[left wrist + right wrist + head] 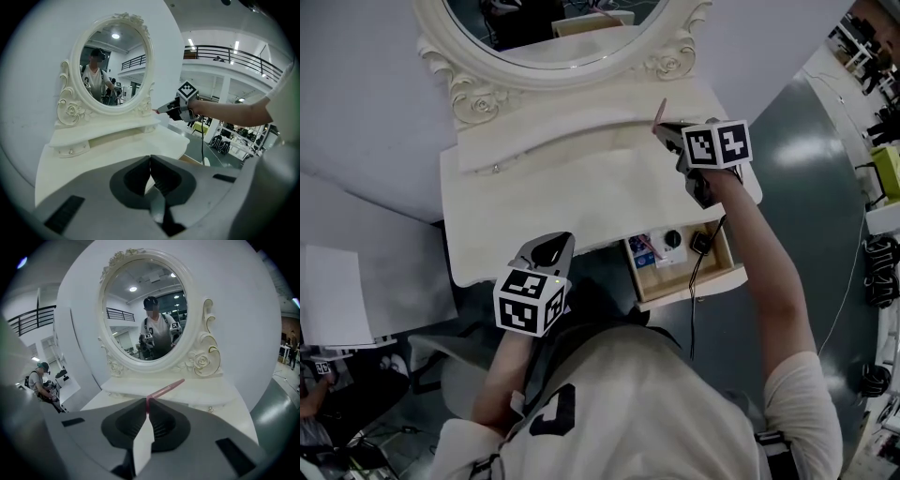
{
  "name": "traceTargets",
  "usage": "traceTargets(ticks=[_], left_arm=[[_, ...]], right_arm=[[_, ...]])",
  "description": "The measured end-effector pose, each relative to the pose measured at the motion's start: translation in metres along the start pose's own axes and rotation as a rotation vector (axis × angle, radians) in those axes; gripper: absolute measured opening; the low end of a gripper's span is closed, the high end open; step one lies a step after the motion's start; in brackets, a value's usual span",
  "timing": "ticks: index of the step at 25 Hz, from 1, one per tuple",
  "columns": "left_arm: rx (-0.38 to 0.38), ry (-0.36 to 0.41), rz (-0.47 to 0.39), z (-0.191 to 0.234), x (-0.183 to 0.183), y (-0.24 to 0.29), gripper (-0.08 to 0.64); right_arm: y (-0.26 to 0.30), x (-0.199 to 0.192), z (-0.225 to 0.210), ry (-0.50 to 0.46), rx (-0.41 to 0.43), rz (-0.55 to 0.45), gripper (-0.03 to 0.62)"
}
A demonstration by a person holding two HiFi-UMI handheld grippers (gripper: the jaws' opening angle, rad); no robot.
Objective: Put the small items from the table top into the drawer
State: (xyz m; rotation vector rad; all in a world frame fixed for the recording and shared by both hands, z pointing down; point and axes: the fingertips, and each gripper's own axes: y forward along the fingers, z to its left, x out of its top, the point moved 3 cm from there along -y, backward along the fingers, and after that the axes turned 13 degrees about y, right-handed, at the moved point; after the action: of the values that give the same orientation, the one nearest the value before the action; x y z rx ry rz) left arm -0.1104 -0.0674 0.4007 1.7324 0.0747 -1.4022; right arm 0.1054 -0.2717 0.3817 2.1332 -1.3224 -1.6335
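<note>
Pink stick (166,389), perhaps a pen: pinched at its end by right gripper (664,131).
Held beyond the drawer (698,284), pointing away from it; left gripper (553,246) closed, empty.

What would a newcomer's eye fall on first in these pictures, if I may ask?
The ornate white oval mirror on the white dressing table dominates. Before it, the right gripper has its fingers shut on a thin pink stick, held over the table's right end. At the front right a drawer stands open with small items inside, while the left gripper hovers shut and empty near the front edge.
</note>
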Motion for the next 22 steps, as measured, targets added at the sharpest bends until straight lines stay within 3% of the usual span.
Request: traceTargets(ticks=[13, 22], left_arm=[[-0.007, 0.034, 0.019, -0.049, 0.005, 0.008, 0.055], [0.037, 0.032, 0.011, -0.089, 0.005, 0.005, 0.055]], right_arm=[[-0.049, -0.026, -0.003, -0.029, 0.073, 0.027, 0.038], [-0.077, -0.044, -0.009, -0.051, 0.137, 0.039, 0.038]])
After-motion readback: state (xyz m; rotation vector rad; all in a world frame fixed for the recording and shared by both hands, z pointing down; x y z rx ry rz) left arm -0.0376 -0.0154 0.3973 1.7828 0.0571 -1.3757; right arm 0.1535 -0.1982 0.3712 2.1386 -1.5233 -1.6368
